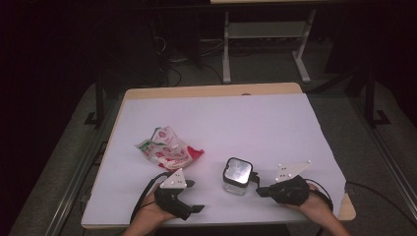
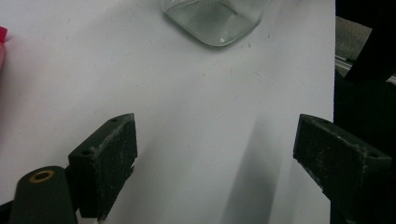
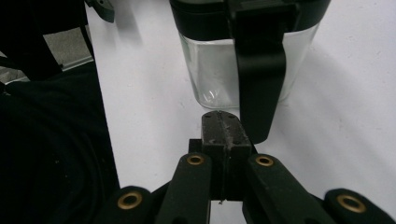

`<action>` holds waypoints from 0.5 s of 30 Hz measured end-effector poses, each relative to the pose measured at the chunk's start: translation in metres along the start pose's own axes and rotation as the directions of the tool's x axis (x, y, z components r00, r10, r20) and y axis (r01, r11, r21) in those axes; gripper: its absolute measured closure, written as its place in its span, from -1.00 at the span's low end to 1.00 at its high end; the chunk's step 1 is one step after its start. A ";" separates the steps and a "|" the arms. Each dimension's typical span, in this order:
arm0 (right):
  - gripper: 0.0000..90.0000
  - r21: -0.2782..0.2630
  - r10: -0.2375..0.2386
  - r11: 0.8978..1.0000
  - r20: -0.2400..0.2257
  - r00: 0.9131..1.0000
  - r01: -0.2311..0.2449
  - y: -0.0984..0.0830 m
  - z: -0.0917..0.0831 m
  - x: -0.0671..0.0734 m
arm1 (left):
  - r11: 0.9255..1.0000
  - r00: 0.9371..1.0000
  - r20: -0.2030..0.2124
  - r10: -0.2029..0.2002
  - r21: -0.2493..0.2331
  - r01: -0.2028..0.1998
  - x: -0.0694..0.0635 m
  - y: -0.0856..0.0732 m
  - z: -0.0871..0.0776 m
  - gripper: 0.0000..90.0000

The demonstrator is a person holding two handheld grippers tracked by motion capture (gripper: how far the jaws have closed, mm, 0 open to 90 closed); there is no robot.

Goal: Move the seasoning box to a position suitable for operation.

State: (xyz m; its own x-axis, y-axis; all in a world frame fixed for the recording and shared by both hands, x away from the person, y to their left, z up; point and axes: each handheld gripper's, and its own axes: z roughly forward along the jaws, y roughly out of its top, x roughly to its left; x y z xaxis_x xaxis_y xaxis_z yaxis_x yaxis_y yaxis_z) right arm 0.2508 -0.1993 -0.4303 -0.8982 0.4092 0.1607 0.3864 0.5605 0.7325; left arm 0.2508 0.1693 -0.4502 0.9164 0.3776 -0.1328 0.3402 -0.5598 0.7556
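Observation:
A square glass jar (image 1: 237, 174) with a black-rimmed metal lid stands near the front of the white-covered table (image 1: 275, 123). My right gripper (image 1: 259, 191) lies just right of it, pointing at it. In the right gripper view its jaws (image 3: 222, 116) are shut with nothing between them, their tip right beside the black clasp (image 3: 259, 84) that hangs down the jar's (image 3: 210, 70) side. My left gripper (image 1: 194, 196) rests left of the jar, open. Bare table lies between its jaws (image 2: 215, 130), and the jar's base (image 2: 212, 21) is farther ahead.
A crumpled red-and-white snack bag (image 1: 168, 150) lies left of centre, beyond my left gripper. The table's front edge (image 1: 216, 223) runs just below both hands. A white-framed table (image 1: 265, 44) and cables stand on the dark floor behind.

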 end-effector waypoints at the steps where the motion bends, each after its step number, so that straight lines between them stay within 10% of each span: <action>1: 1.00 0.000 0.003 1.000 0.004 1.000 -0.003 -0.001 0.000 -0.001 | 1.000 1.000 0.000 0.000 0.000 0.000 0.000 0.000 0.000 -0.70; 15: 1.00 -0.042 0.055 0.998 0.045 0.997 -0.053 -0.003 -0.004 -0.015 | 1.000 1.000 0.008 0.012 0.003 -0.012 -0.001 0.000 0.000 -0.70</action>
State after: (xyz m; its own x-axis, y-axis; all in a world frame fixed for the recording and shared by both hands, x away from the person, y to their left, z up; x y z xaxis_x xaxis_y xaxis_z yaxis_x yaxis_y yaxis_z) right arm 0.2629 -0.2096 -0.4323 -0.8651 0.4716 0.1708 0.4245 0.5070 0.7501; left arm 0.2497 0.1685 -0.4502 0.9221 0.3647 -0.1292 0.3297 -0.5662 0.7554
